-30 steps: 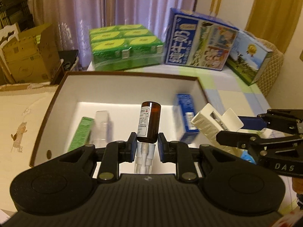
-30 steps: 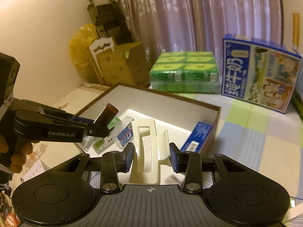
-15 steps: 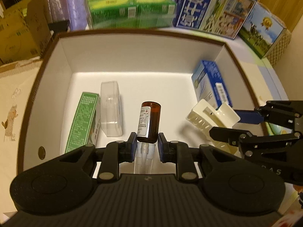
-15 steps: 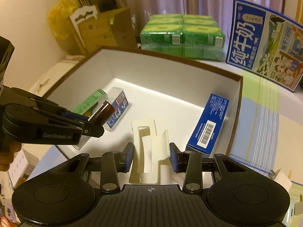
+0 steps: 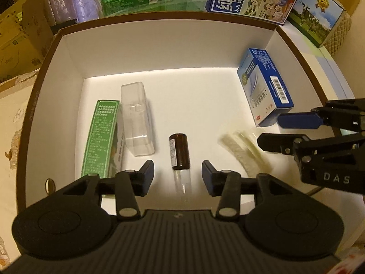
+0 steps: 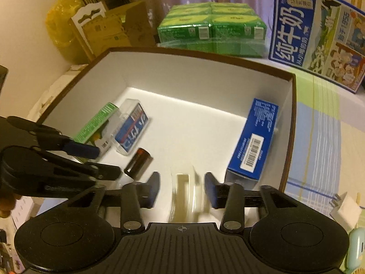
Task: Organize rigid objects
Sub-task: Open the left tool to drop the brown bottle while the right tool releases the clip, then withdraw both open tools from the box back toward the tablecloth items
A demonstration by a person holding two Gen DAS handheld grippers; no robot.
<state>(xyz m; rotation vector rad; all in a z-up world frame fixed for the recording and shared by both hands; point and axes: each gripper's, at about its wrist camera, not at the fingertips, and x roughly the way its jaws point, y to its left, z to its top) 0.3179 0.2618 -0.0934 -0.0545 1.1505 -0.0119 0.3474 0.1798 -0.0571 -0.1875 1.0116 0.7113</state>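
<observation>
A brown-rimmed white box (image 5: 159,52) holds a green carton (image 5: 100,137), a clear plastic case (image 5: 136,118) and a blue carton (image 5: 264,86). A brown spray bottle (image 5: 179,154) lies on the box floor between the fingers of my open left gripper (image 5: 178,174). My right gripper (image 6: 182,186) is open over the box; a blurred white plastic clip (image 6: 186,194) is below it, free of the fingers. The clip (image 5: 244,150) also shows blurred in the left wrist view, beside the right gripper (image 5: 296,130). The bottle (image 6: 138,162) shows in the right wrist view.
Green drink packs (image 6: 212,27) and a blue milk carton box (image 6: 317,36) stand behind the box. Cardboard boxes (image 6: 109,29) sit at the left. A white charger plug (image 6: 344,210) lies on the striped cloth (image 6: 324,137) to the right.
Both grippers lowered into the box and opened. The brown bottle left the left gripper and lies on the box floor. The white clip left the right gripper and is blurred.
</observation>
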